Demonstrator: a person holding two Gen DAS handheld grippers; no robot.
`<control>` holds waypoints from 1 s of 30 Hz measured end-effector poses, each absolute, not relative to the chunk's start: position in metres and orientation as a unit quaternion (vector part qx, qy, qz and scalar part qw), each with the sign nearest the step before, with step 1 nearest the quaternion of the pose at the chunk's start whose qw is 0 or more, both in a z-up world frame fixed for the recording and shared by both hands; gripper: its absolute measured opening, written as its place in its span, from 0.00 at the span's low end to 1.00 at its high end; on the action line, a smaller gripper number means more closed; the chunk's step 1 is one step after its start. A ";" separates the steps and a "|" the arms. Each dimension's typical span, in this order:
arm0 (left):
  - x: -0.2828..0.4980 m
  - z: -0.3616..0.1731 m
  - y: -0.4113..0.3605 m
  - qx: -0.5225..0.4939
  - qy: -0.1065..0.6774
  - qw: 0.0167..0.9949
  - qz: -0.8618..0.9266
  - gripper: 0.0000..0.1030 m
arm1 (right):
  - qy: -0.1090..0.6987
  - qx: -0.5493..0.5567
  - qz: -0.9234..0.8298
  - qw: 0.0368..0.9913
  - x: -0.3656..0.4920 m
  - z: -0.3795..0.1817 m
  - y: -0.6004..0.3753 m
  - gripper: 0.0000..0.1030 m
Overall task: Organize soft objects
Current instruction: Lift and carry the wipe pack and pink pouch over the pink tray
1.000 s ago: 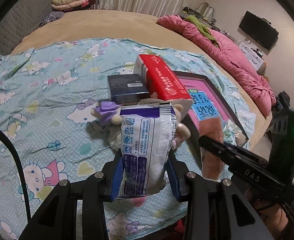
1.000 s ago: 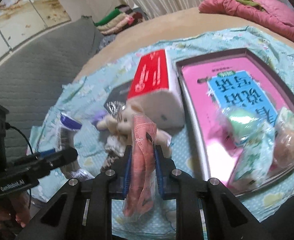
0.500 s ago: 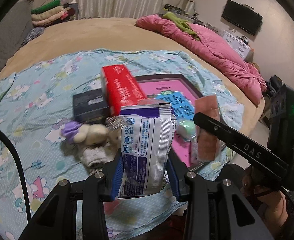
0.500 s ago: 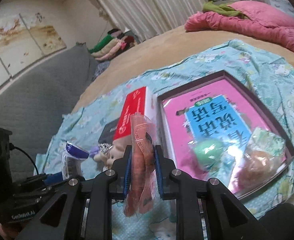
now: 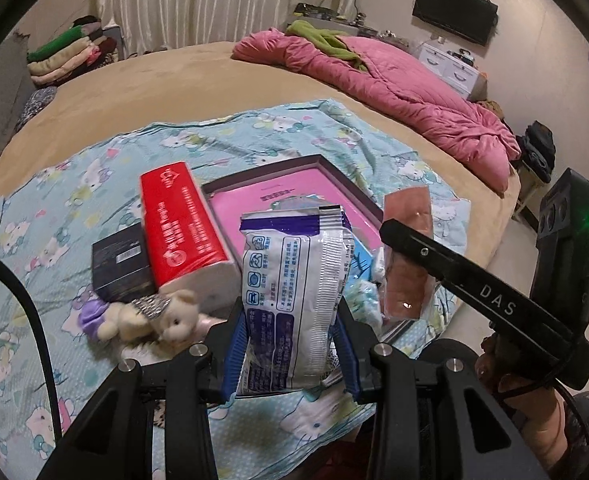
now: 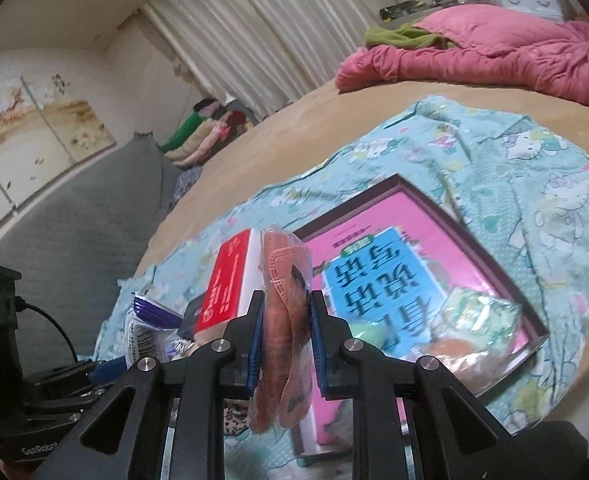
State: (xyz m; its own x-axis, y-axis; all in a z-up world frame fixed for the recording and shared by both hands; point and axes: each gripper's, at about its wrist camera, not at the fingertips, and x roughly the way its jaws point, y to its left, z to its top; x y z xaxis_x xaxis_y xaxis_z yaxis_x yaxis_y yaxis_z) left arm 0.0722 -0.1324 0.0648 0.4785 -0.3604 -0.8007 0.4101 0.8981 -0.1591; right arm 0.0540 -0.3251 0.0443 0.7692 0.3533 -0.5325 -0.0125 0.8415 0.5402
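My left gripper (image 5: 290,344) is shut on a white and purple plastic packet (image 5: 294,292), held upright above the near edge of the bed. My right gripper (image 6: 284,344) is shut on a clear bag with an orange mask (image 6: 284,320) inside; that orange bag (image 5: 406,256) also shows in the left wrist view, pinched by the right gripper's black fingers (image 5: 426,252). Below lie a pink-lined box lid (image 6: 390,240), a red tissue pack (image 5: 182,224), a small cream plush toy (image 5: 166,312) with a purple part, and soft wrapped items (image 6: 478,328) inside the lid.
A black box (image 5: 120,262) lies left of the tissue pack on the blue cartoon-print cloth (image 5: 54,208). A pink quilt (image 5: 394,76) is heaped at the far right of the round beige bed (image 5: 154,88). Folded clothes (image 5: 66,56) are stacked at the back left.
Both grippers have risen and swung right with their packets still held. The bed's objects now sit lower and more to the left in both views; the box lid lies under the packets.
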 end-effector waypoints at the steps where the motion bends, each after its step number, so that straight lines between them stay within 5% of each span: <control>1: 0.073 0.065 -0.138 0.030 0.459 0.858 -0.228 0.39 | 0.322 0.268 0.099 0.903 0.054 0.044 -0.330 0.20; 30: 0.099 0.007 -0.202 0.097 0.509 0.826 -0.221 0.39 | 0.302 0.316 0.047 0.898 0.053 0.033 -0.396 0.20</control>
State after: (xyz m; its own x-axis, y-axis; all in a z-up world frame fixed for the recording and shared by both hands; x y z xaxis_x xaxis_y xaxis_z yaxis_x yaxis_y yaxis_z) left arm 0.0991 -0.2017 0.0072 0.3838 -0.2656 -0.8844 0.4635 0.8837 -0.0643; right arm 0.0530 -0.3956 0.0329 0.8128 0.2756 -0.5132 0.1062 0.7961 0.5958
